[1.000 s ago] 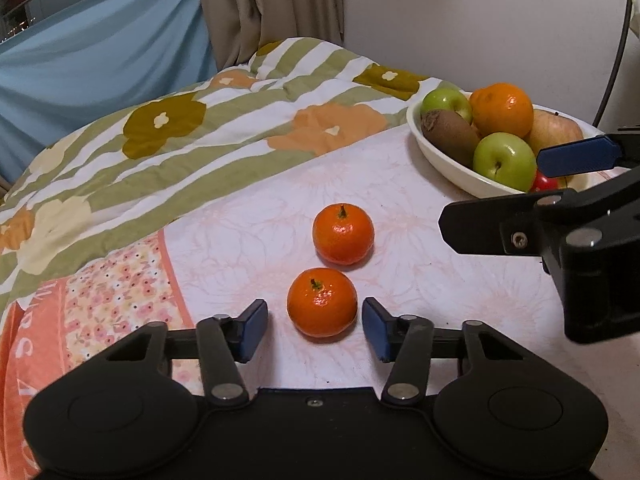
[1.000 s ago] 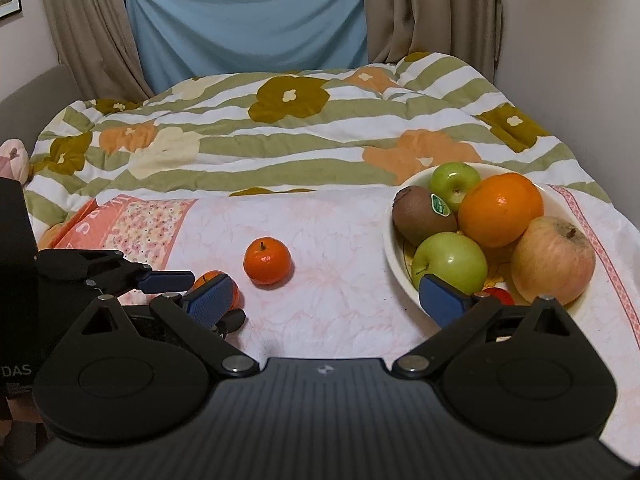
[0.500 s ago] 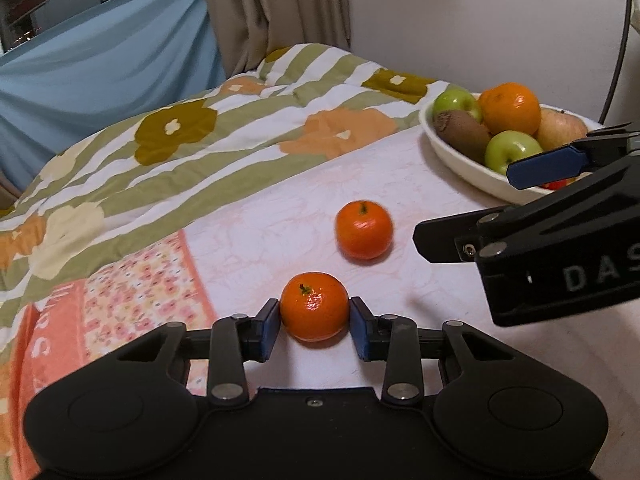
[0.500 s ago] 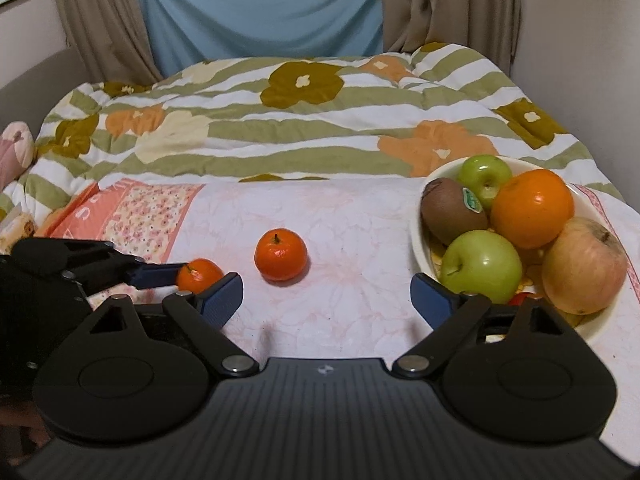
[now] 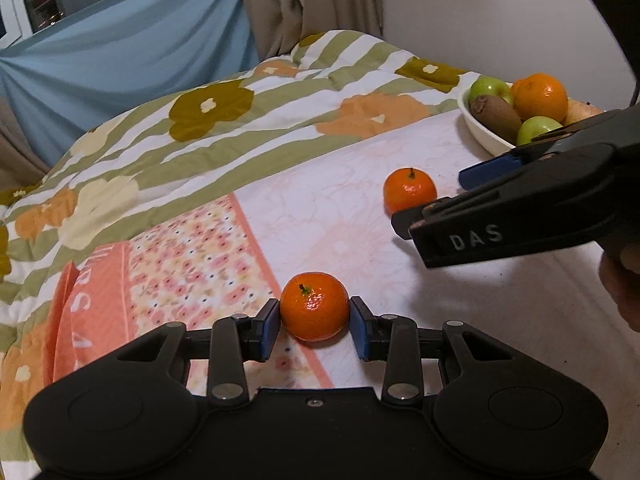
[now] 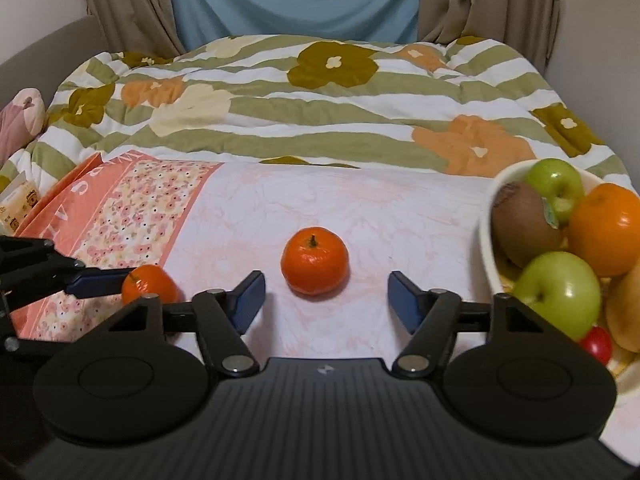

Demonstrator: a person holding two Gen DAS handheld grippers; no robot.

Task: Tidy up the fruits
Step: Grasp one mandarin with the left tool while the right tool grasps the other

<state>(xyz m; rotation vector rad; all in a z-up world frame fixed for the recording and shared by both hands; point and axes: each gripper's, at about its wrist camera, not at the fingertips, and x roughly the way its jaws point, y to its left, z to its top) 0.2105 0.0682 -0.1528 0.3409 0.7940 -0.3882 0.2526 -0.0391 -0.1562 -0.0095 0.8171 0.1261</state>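
The left gripper [image 5: 314, 322] squeezes one mandarin [image 5: 314, 306]. The right gripper [image 6: 326, 298] has been closing but its jaws stand apart, with the other mandarin [image 6: 314, 261] just ahead, untouched. Only the right view shows the red fruit [image 6: 596, 345] in the bowl [image 6: 489, 240], which the edge cuts off.

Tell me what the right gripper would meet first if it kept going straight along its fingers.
Most likely the loose mandarin on the pale cloth: it sits centred just ahead of the right gripper, whose open fingers have just been closing, nothing between them yet. Exact depth is unclear.

The left hand-held gripper [image 5: 315, 326] clamps a mandarin [image 5: 314, 306] on the tablecloth [image 5: 340, 216].
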